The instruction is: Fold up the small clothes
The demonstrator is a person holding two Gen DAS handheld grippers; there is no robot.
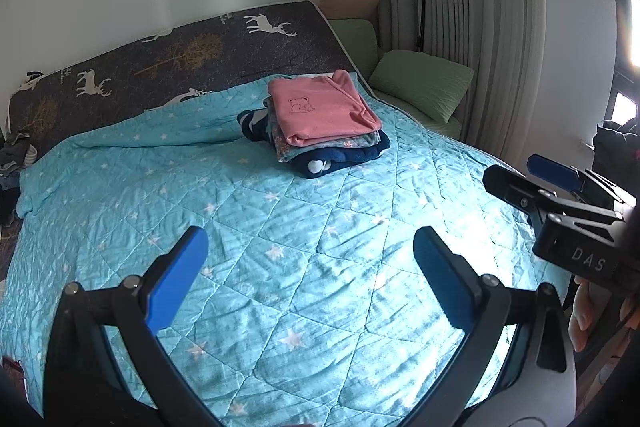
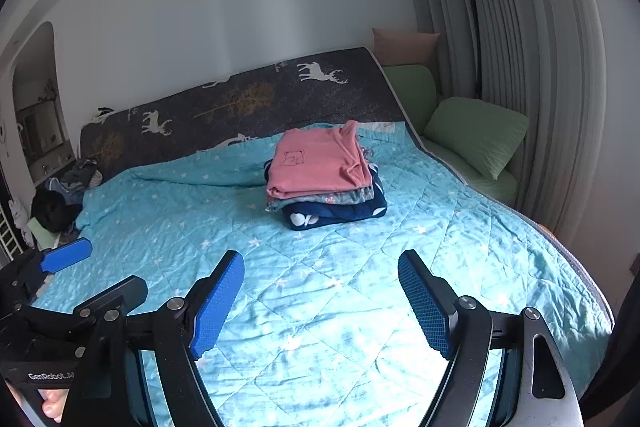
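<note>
Left gripper [image 1: 310, 279]: jaws spread wide, nothing between them; blue ribbed rubber pads [image 1: 176, 279] on black metal arms, hovering over the quilt [image 1: 280, 227]. Right gripper [image 2: 320, 303]: same build, also wide open & empty, blue pads [image 2: 218, 303] w/ fine grid texture. Both sit side by side above the near part of the bed.

Quilt is turquoise, diamond-stitched, w/ small pale stars, lightly crinkled; broad flat stretch of it lies bare between grippers & clothes.

Stack of folded clothes [image 1: 320, 123] rests toward the far side near the headboard [image 1: 192, 55]: pink fleece-looking top w/ bear outline, floral layer under it, navy piece w/ white spots at bottom. Edges roughly squared.

Headboard dark w/ white deer & gold trees. Green pillow [image 1: 424, 83] to the right, by the pleated curtain [image 1: 480, 27]. Loose clothes pile [image 2: 68, 187] at the quilt's left edge.
</note>
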